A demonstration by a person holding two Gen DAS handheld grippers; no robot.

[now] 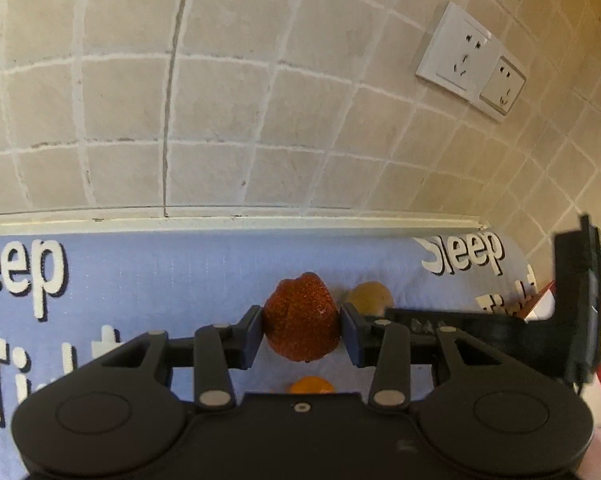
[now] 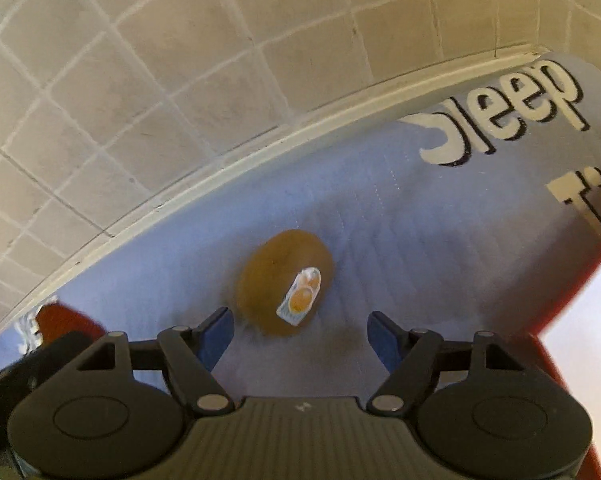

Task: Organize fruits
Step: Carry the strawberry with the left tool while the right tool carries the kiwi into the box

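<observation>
Here, the red strawberry (image 1: 301, 317) sits clamped between the blue pads of my left gripper (image 1: 303, 330), lifted clear of the blue cloth (image 1: 180, 272). Just behind it lies a pale yellow fruit (image 1: 370, 298), and an orange fruit (image 1: 311, 385) peeks out below it. On my right side, the brown kiwi (image 2: 284, 282) with its sticker (image 2: 299, 297) rests on the same cloth, just ahead of my right gripper (image 2: 300, 340), whose jaws stand spread and grip nothing. Beyond the cloth rises a tiled wall (image 1: 260, 100) with two white sockets (image 1: 471, 63).
</observation>
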